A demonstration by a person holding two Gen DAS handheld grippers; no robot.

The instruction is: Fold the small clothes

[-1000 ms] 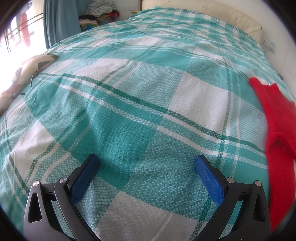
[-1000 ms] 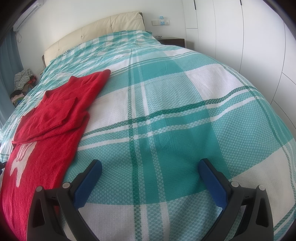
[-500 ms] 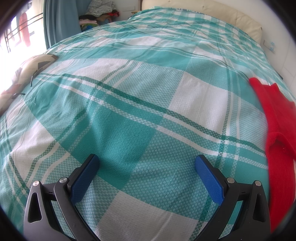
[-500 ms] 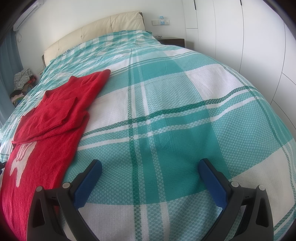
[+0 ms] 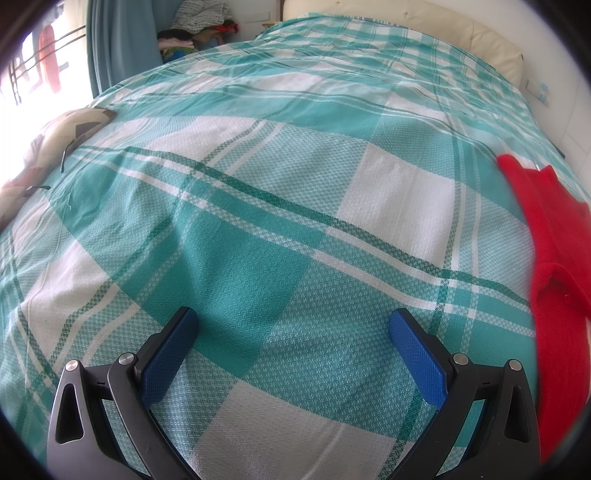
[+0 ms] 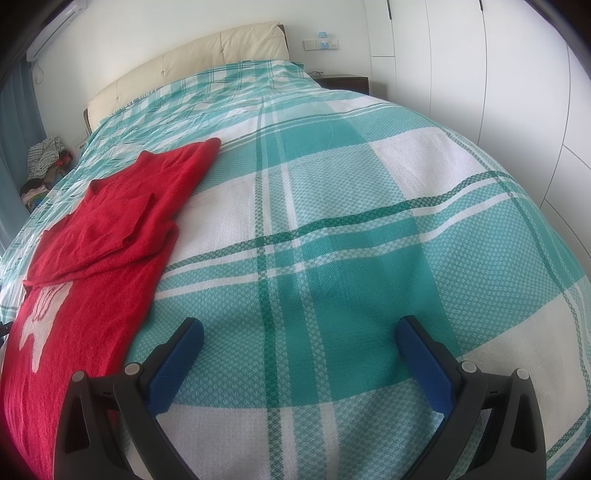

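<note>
A red knitted sweater (image 6: pixel 110 236) with a white motif lies flat on the teal and white checked bedspread (image 6: pixel 332 221), one sleeve folded across its chest. It fills the left of the right wrist view and shows as a red strip (image 5: pixel 554 280) at the right edge of the left wrist view. My right gripper (image 6: pixel 299 325) stands open just right of the sweater's lower side, with nothing between its blue pads. Over bare bedspread (image 5: pixel 258 206), well left of the sweater, my left gripper (image 5: pixel 293 317) is open too.
A cream headboard (image 6: pixel 192 62) closes the far end of the bed. White wardrobe doors (image 6: pixel 498 74) and a dark nightstand (image 6: pixel 343 83) stand to the right. A patterned pillow (image 5: pixel 48 155) lies at the bed's left edge, near a blue curtain (image 5: pixel 122 40) and a clothes pile (image 5: pixel 195 29).
</note>
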